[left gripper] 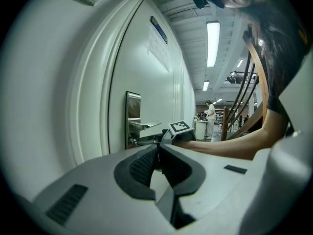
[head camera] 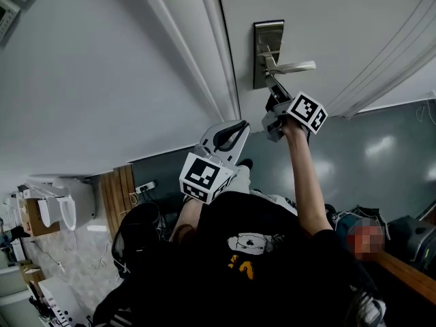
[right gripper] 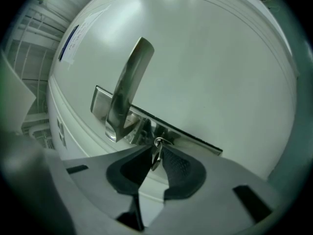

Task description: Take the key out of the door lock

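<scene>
On the white door (head camera: 340, 26) a steel lock plate (head camera: 268, 43) carries a lever handle (head camera: 294, 67). In the right gripper view a small key (right gripper: 156, 156) on a wire ring (right gripper: 159, 142) sticks out of the lock plate (right gripper: 195, 142) just below the handle (right gripper: 128, 89). My right gripper (right gripper: 156, 152) has its pad tips pinched on that key; in the head view it (head camera: 271, 88) reaches up to the plate and hides the key. My left gripper (head camera: 240, 125) hangs back below the door, shut and empty, its pad tips (left gripper: 159, 149) meeting.
The door frame (head camera: 204, 67) runs left of the lock plate. My right forearm (left gripper: 225, 146) crosses the left gripper view. A person (left gripper: 211, 112) stands far off in the hall. Bags (head camera: 368, 223) and a wooden cabinet (head camera: 119, 186) sit on the floor below.
</scene>
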`<state>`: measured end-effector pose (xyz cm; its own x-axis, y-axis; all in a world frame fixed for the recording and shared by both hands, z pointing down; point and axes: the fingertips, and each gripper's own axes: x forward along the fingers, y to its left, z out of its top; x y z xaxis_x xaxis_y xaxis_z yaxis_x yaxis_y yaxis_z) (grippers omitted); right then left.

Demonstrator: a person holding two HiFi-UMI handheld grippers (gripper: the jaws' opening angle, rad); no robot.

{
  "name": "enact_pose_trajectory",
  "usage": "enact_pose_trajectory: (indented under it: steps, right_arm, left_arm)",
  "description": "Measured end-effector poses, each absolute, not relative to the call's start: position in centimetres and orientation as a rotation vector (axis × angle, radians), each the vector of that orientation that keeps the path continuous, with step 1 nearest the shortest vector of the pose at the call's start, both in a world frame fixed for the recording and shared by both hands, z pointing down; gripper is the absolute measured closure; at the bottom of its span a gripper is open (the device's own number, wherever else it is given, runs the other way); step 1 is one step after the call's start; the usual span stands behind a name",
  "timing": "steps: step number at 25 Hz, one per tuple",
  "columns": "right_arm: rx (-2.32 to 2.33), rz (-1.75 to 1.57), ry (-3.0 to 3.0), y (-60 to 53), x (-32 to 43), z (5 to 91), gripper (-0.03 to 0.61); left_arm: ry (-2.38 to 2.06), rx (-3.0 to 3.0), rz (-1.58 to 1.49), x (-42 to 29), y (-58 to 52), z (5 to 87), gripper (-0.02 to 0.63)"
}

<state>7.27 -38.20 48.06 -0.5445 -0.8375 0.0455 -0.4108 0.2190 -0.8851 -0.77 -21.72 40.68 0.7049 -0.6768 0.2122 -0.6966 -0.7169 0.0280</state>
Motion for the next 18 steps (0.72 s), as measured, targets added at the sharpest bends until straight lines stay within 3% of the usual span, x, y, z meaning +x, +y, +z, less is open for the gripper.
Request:
enact_pose_trajectory:
  steps: [18]
  right_arm:
    - [-1.025,-1.433,1.809,-38.23,7.62,48.56,0.549]
  left_arm:
    - [-1.145,2.791,0.274,-1.1,-22.14,40.66,0.591]
